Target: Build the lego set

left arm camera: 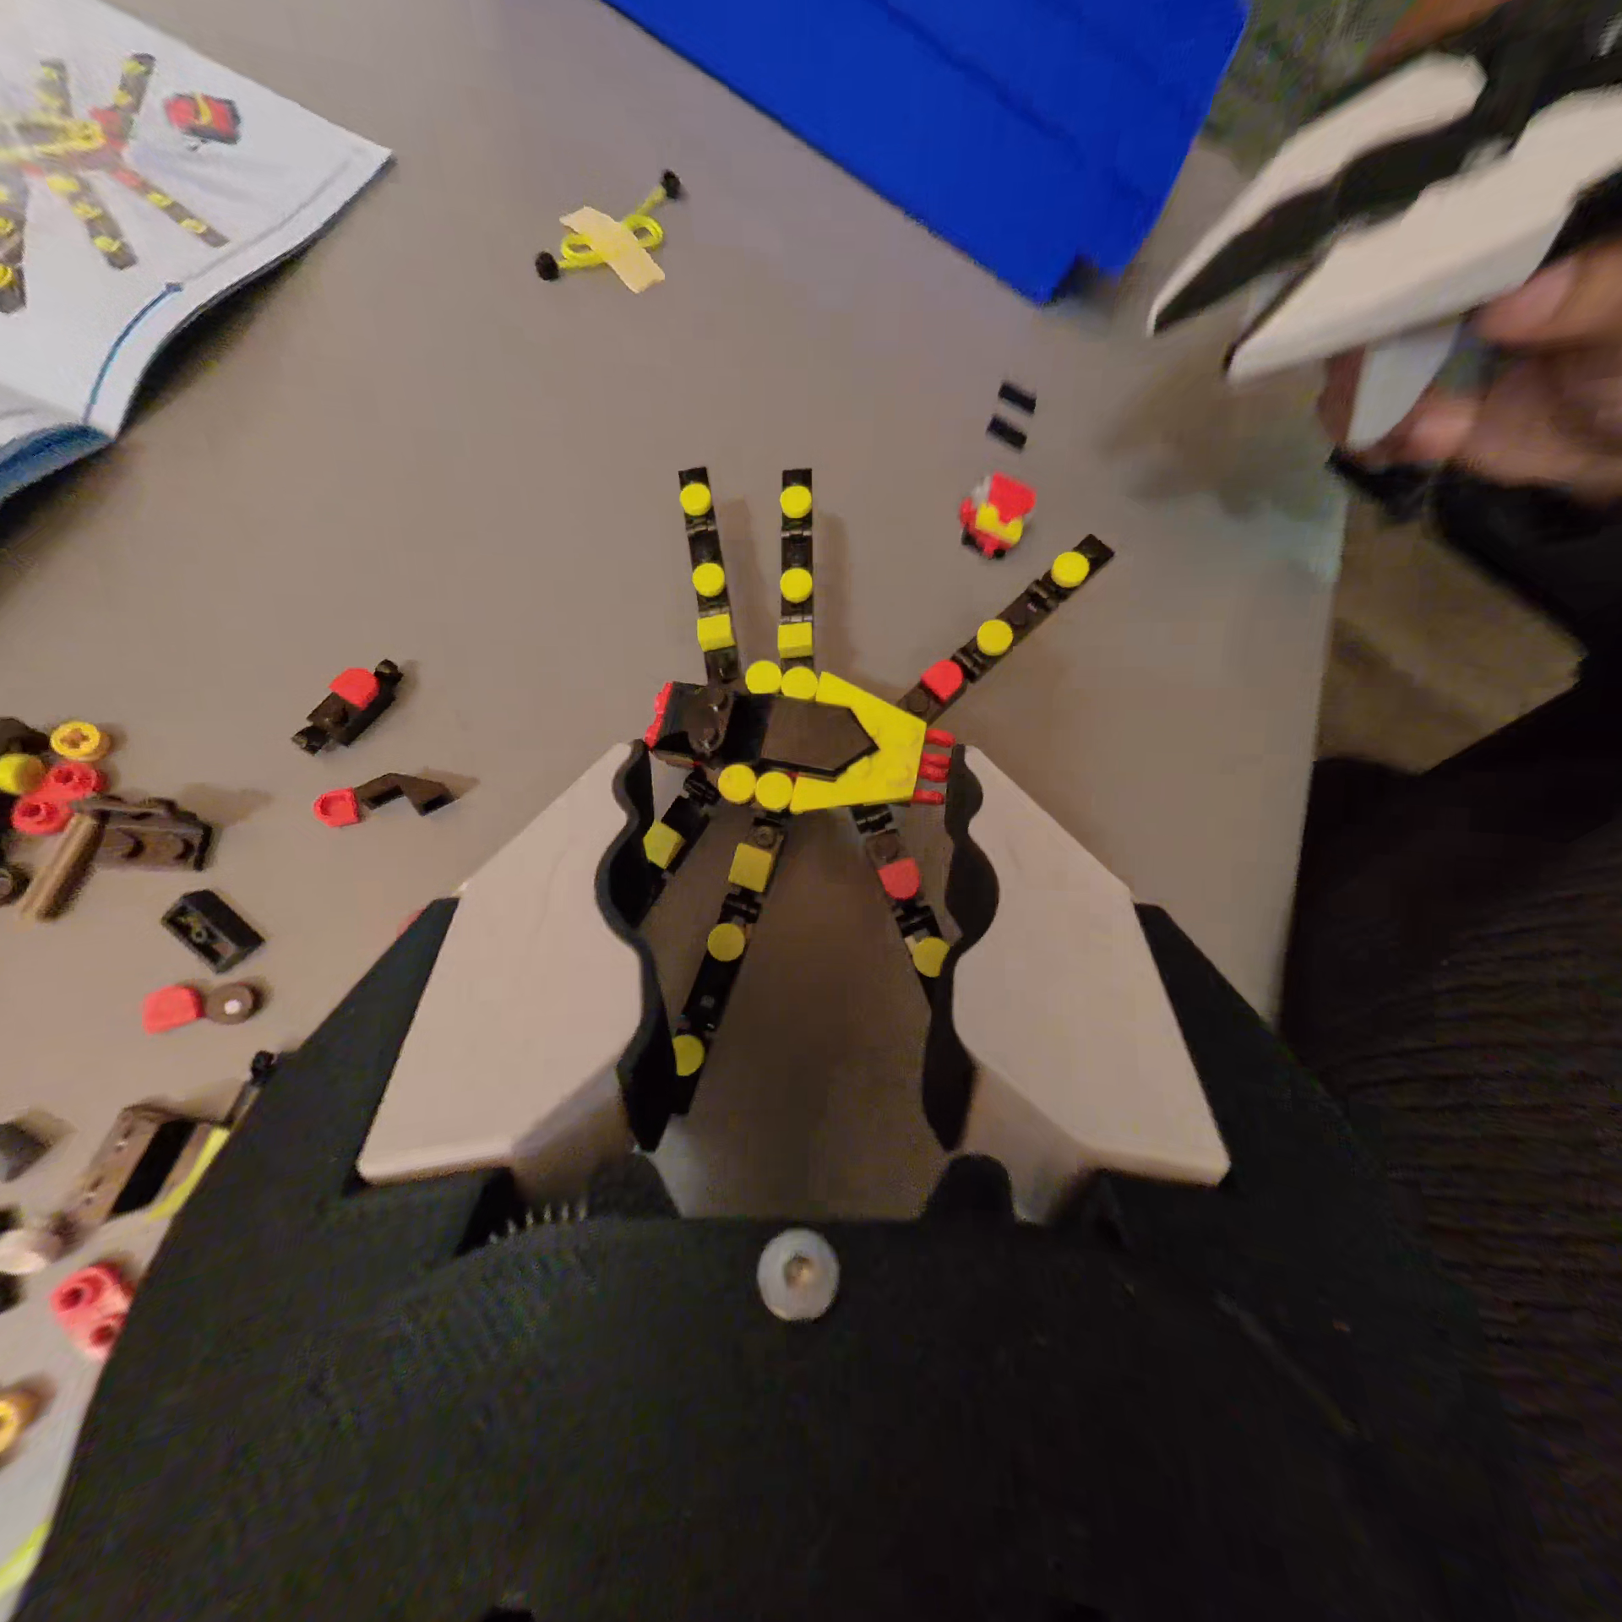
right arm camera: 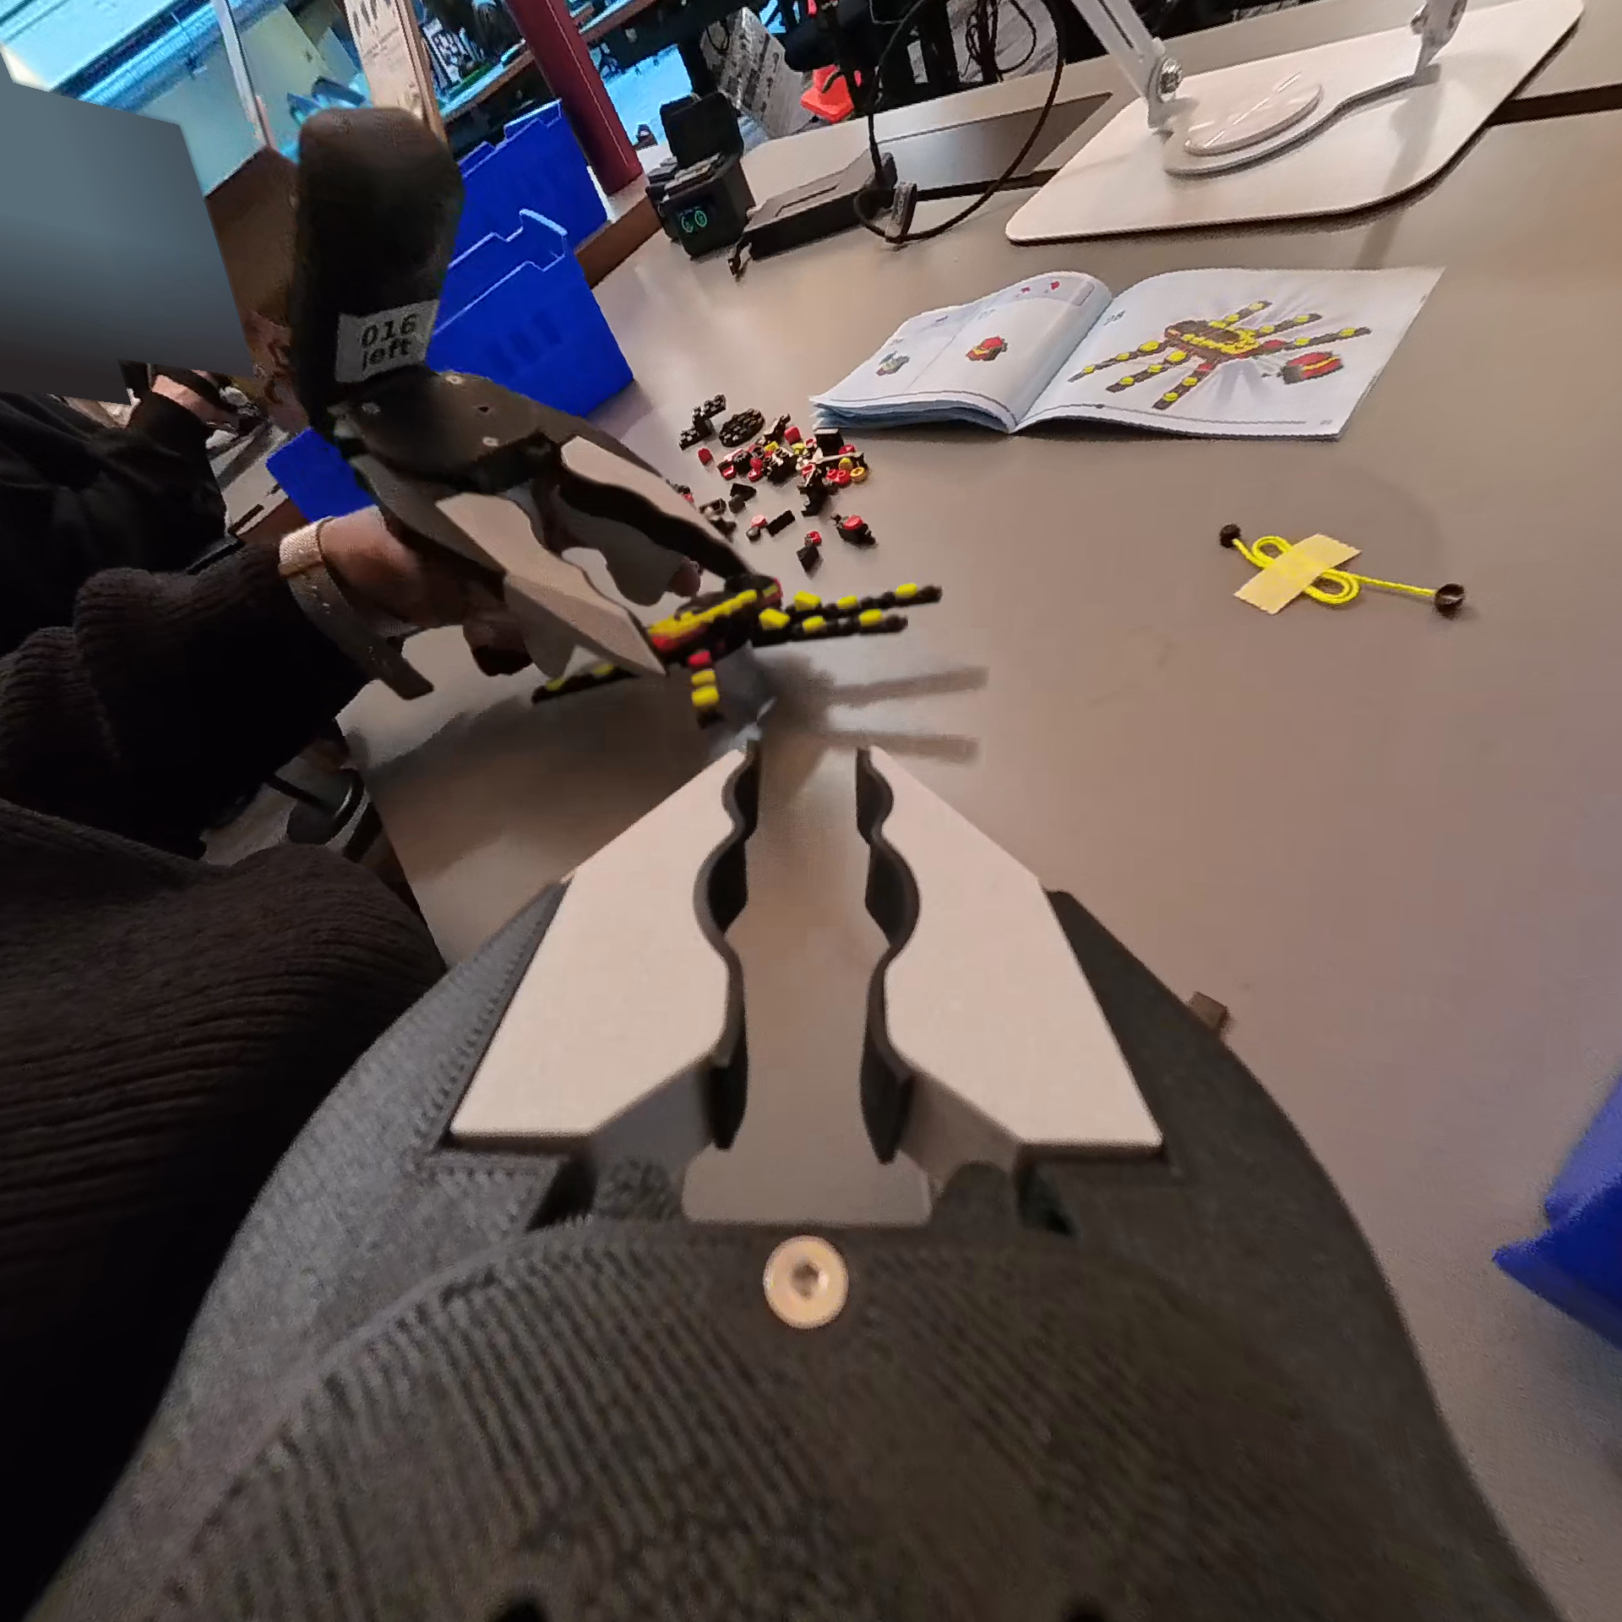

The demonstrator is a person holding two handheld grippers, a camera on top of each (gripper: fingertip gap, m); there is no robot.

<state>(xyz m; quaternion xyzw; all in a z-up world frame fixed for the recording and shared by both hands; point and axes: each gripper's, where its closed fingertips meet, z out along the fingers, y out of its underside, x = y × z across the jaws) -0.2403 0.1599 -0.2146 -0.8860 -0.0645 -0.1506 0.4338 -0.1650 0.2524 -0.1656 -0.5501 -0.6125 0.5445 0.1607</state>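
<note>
Left claw [left arm camera: 794, 764] pinching the spider model [left arm camera: 794, 746] by its body, lifted off the table [left arm camera: 878, 351]; right claw [right arm camera: 803, 764] spread and empty, just beside it. Probably light but fragile, thin jointed legs likely to flop or pop off, so best gripped at the solid body. Blue bins [right arm camera: 527, 298] beyond the left claw, contents hidden

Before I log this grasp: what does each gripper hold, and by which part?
The left gripper clamps the lego spider by the two ends of its black-and-yellow body, legs free. The right gripper holds nothing.
</note>
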